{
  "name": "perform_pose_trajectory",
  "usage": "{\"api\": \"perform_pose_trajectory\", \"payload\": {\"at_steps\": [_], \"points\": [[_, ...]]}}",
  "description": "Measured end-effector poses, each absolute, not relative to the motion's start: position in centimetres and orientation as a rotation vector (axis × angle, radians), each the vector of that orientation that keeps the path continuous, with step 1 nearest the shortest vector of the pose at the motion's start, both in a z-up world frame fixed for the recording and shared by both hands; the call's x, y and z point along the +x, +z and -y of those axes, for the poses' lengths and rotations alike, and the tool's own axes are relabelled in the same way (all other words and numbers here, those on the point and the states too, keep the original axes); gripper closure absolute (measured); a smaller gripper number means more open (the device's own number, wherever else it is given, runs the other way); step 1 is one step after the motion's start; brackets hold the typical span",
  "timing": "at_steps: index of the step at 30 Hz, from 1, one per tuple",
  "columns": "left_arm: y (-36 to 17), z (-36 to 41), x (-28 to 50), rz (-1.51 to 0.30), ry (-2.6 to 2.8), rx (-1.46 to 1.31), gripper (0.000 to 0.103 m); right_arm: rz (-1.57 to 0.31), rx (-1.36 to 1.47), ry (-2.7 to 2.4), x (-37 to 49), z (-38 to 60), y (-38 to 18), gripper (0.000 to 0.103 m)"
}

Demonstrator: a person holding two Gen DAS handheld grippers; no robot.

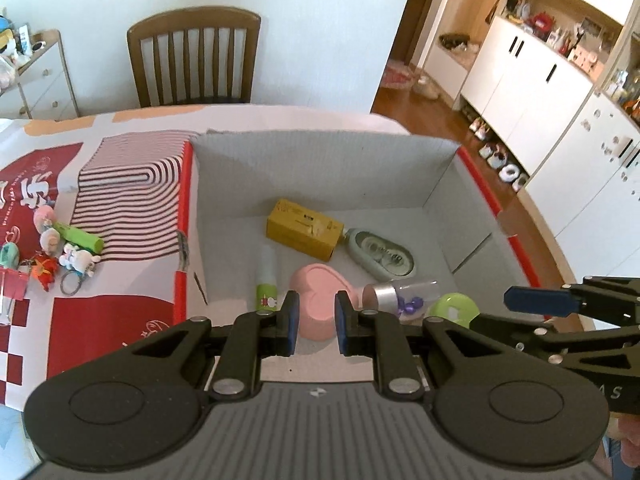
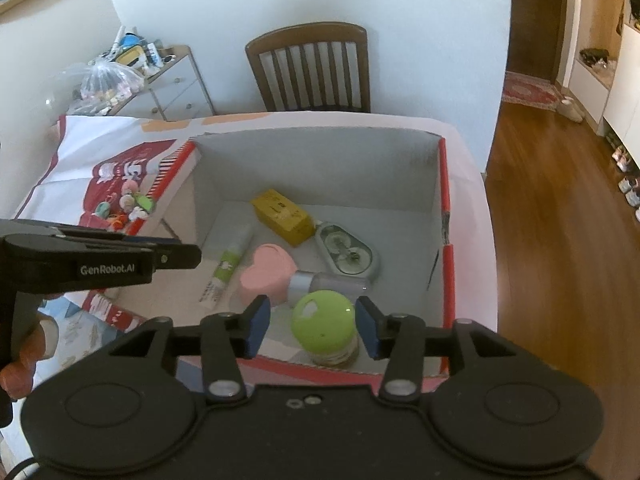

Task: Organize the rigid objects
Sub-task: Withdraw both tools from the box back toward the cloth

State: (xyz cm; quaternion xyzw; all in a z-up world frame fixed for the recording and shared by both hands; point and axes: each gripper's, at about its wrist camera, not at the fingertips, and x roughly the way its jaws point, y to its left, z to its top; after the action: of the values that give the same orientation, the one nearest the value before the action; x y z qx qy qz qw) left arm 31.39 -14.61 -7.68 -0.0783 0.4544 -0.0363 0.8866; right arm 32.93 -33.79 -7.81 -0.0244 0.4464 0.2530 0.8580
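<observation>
An open cardboard box (image 1: 320,168) (image 2: 312,168) holds a yellow carton (image 1: 304,234) (image 2: 282,216), a green oval case (image 1: 380,254) (image 2: 346,252), a pink heart dish (image 1: 320,304) (image 2: 266,272), a white tube with a green label (image 1: 266,280) (image 2: 226,268) and a clear bottle with a silver cap (image 1: 400,292) (image 2: 328,282). A jar with a green lid (image 2: 322,318) (image 1: 454,310) stands in the near corner. My right gripper (image 2: 313,330) is open, its pads either side of that lid without touching it. My left gripper (image 1: 317,324) hangs shut and empty above the heart dish.
On the red and white cloth left of the box lie several keychain toys (image 1: 60,256) (image 2: 124,208), a green tube (image 1: 80,236) and the striped box lid (image 1: 132,196). A wooden chair (image 1: 194,60) (image 2: 308,68) stands behind the table. Wooden floor (image 2: 560,240) lies to the right.
</observation>
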Motion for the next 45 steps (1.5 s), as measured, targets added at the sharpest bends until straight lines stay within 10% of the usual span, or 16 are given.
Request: {"api": "perform_pose_trajectory", "payload": {"at_steps": [23,30,45], "points": [[-4.0,7.1,23.7,-0.779,-0.113,-0.207,0.083,-0.808,-0.104,0.572,26.4,27.7,-3.8,0.039],[-3.5,2.5,20.5,-0.737,-0.081,-0.204,0.043,-0.773,-0.075,0.615,23.8,23.9,-3.5,0.03],[-4.9,-8.5,16.7,-0.724,-0.014,-0.179,0.019,-0.723,-0.074,0.647,21.4,14.5,-3.3,0.005]]}}
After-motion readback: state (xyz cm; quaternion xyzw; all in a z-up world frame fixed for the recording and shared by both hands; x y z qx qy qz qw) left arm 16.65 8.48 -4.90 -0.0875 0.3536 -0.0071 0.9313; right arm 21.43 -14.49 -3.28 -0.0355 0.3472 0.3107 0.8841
